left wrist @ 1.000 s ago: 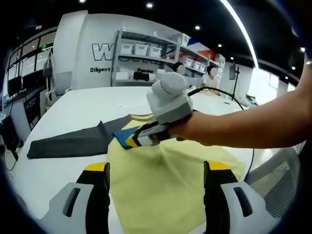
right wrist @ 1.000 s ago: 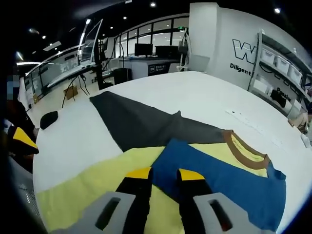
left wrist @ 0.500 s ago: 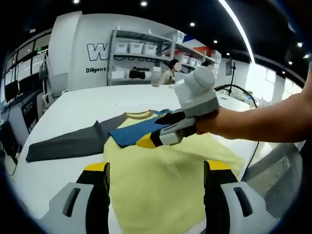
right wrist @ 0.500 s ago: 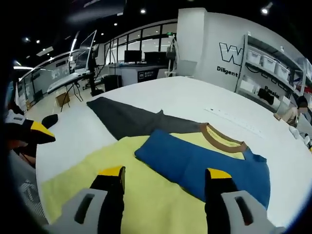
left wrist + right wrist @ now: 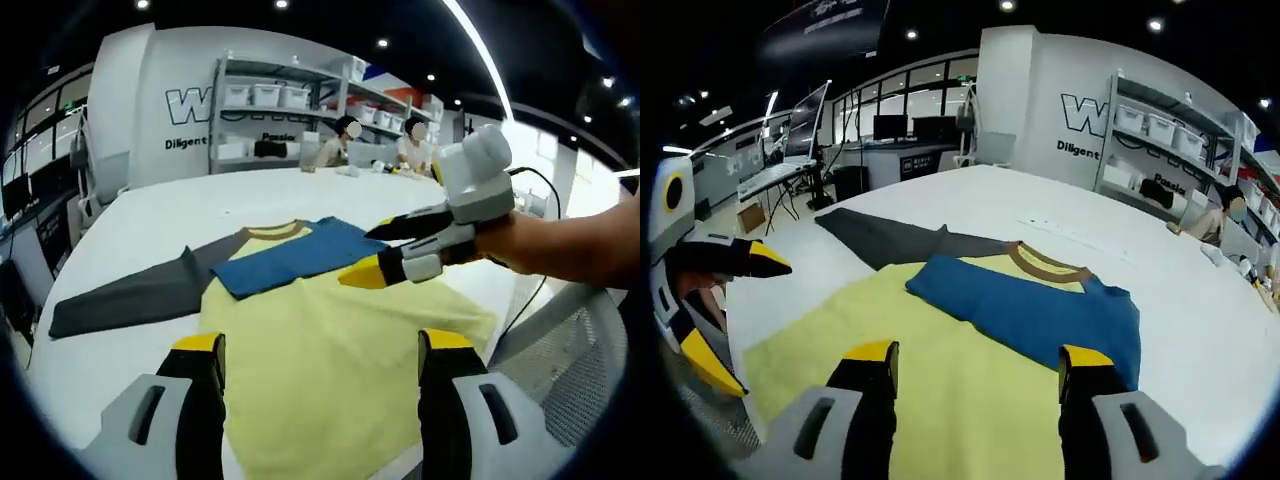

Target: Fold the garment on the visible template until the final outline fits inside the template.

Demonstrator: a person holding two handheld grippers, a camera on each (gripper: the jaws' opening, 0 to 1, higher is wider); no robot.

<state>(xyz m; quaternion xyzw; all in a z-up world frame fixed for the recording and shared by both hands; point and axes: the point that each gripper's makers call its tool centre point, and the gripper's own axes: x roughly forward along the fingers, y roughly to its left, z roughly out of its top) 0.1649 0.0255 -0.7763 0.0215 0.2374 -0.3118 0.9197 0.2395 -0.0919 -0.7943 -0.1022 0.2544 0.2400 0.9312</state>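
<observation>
A: Where is the garment?

B: The garment [image 5: 330,350] is a yellow shirt with blue sleeves, and it lies flat on the white table [image 5: 190,205]. In the right gripper view 1 blue sleeve [image 5: 1030,310] is folded across the chest, just below the brown collar [image 5: 1045,265]. The yellow body spreads toward the camera, between the jaws.

A: And the template?

B: I see a dark grey sheet [image 5: 130,290] on the table. It comes out from under the shirt on 1 side, near the collar. In the right gripper view the same sheet [image 5: 890,238] is behind the shirt.

A: How are the tools?

B: The left gripper [image 5: 320,345] has its 2 jaws wide apart, above the yellow cloth, and nothing is between them. The right gripper [image 5: 980,355] is also spread wide and has hold of nothing. In the left gripper view it [image 5: 385,250] comes in from the right, in a hand [image 5: 520,245], and it hangs over the edge of the shirt; the yellow tips are parted there too.

A: What is around?

B: Shelves [image 5: 290,115] with white boxes stand at the wall, and 2 persons sit at the far end of the table.
</observation>
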